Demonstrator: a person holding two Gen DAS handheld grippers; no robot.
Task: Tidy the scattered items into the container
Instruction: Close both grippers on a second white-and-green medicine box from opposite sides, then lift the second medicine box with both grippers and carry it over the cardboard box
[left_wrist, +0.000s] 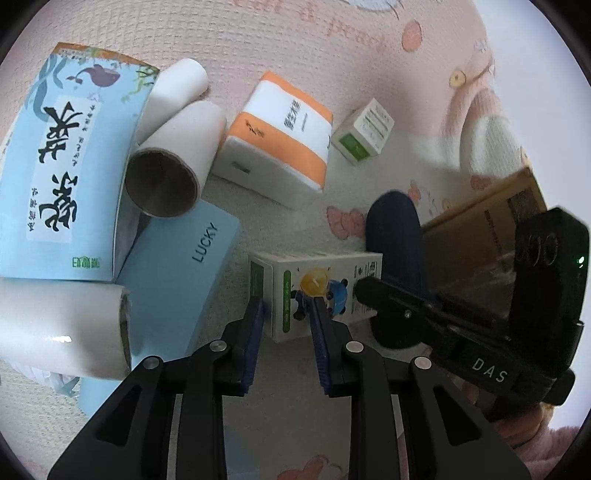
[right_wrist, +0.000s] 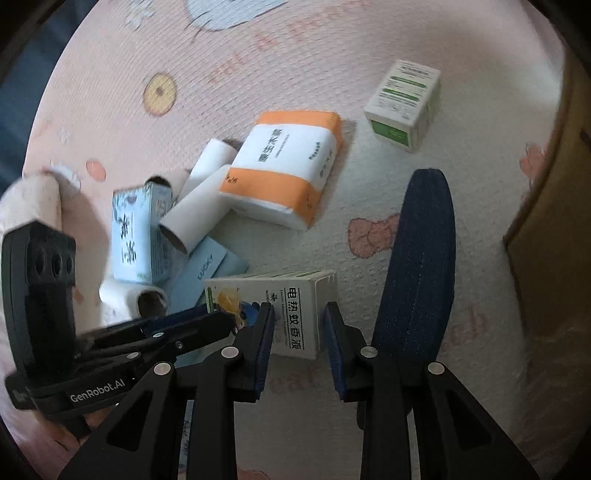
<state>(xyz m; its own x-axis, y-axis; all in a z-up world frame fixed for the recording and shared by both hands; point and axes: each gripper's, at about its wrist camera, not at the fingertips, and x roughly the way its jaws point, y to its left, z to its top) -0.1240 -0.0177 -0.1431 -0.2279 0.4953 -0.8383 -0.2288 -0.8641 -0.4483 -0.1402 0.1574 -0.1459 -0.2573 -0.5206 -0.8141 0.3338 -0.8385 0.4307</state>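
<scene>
On the pink, cartoon-printed play mat (right_wrist: 229, 92), both grippers converged on one item: a white and green cardboard box with a cartoon panda (left_wrist: 317, 291). It lay flat in the middle of the clutter, beside the dark blue oval pad (right_wrist: 417, 258).

Left gripper (left_wrist: 288, 314): blue-padded jaws set either side of the box's near corner, pitched steeply down; the pads appeared to touch the cardboard, so I took it as a pinch, though a light one.

Right gripper (right_wrist: 299, 317): jaws narrowly parted, straddling the box's printed end, also tilted down. Whether those pads pressed the card I could not tell.

Step in hand, by my judgement: picking up this box, first of the scattered lot. The brown cardboard container (left_wrist: 484, 229) stood just beyond the pad, to the right in the left wrist view.

Next move would call for a firm squeeze, a lift clear of the mat, and a carry over the container's wall.

Untouched: the orange and white tissue pack (right_wrist: 284, 173), small green and white carton (right_wrist: 404, 107), pale blue box marked LUCKY (left_wrist: 181, 273), white paper rolls (left_wrist: 177, 158).
</scene>
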